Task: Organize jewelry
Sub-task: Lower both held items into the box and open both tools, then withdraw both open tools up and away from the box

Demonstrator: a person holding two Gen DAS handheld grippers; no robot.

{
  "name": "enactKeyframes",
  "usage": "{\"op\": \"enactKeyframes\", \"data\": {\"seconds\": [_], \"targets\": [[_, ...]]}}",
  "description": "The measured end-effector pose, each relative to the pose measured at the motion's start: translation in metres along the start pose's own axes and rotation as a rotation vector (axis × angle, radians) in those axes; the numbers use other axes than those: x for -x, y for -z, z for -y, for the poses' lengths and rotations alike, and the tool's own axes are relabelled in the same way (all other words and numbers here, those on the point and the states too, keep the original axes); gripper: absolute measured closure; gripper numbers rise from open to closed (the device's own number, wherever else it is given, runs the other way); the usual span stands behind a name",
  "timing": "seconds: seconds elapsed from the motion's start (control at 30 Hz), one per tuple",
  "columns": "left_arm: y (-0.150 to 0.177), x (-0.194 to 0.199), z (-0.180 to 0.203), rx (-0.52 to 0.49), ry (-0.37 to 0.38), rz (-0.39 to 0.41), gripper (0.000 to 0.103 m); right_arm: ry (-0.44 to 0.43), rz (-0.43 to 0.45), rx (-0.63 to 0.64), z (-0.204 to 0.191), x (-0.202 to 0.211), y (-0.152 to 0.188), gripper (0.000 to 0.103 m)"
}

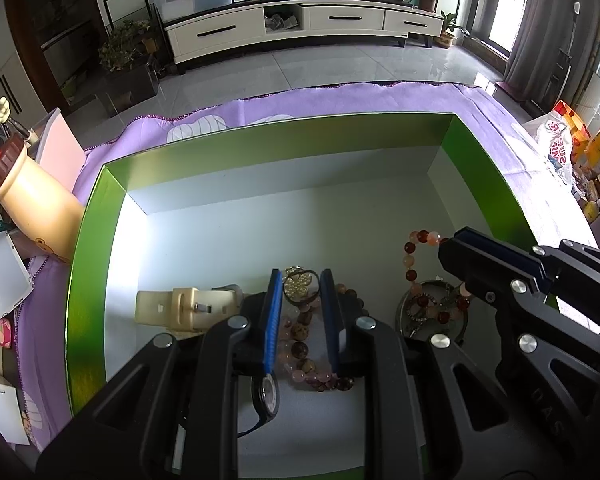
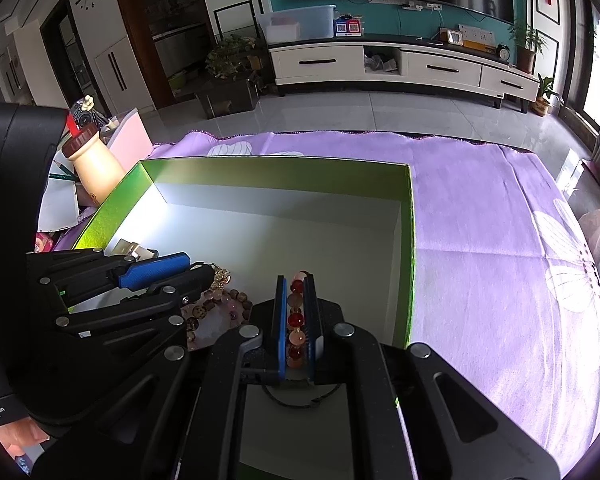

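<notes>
A green box (image 1: 260,140) with a white floor holds the jewelry. My left gripper (image 1: 300,280) is open inside it, its jaws either side of a pearl ring (image 1: 298,285) and a pink and brown bead bracelet (image 1: 300,348). A cream watch strap (image 1: 184,306) lies to its left and a black watch (image 1: 266,394) lies under it. My right gripper (image 2: 296,280) is shut on a red and orange bead bracelet (image 2: 295,316), which hangs over a round metal piece (image 1: 428,312). In the right wrist view the left gripper (image 2: 196,266) is at the left, over the box (image 2: 260,170).
The box sits on a purple cloth (image 2: 500,220). A cream bottle (image 1: 32,208) with a brown cap, pencils and papers stand left of the box. Bags (image 1: 568,144) lie beyond the cloth's right edge. A TV cabinet (image 1: 300,24) stands across the tiled floor.
</notes>
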State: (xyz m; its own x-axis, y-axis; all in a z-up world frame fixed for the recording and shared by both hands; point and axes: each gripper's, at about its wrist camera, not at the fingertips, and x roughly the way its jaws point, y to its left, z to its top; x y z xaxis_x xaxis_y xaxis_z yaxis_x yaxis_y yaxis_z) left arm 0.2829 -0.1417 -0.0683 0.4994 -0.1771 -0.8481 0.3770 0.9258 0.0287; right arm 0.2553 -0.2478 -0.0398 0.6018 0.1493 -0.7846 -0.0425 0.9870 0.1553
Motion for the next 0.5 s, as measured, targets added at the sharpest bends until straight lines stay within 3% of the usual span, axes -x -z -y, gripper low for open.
{"op": "enactKeyframes", "data": {"seconds": [0.33,0.5], "targets": [[0.000,0.006,0.000,-0.001,-0.007,0.000,0.084,-0.003,-0.001,-0.010,0.002,0.002,-0.001,0.094],[-0.001,0.015,-0.001,0.001,-0.007,0.013,0.077,-0.002,0.017,-0.015,0.003,0.012,-0.004,0.092]]}}
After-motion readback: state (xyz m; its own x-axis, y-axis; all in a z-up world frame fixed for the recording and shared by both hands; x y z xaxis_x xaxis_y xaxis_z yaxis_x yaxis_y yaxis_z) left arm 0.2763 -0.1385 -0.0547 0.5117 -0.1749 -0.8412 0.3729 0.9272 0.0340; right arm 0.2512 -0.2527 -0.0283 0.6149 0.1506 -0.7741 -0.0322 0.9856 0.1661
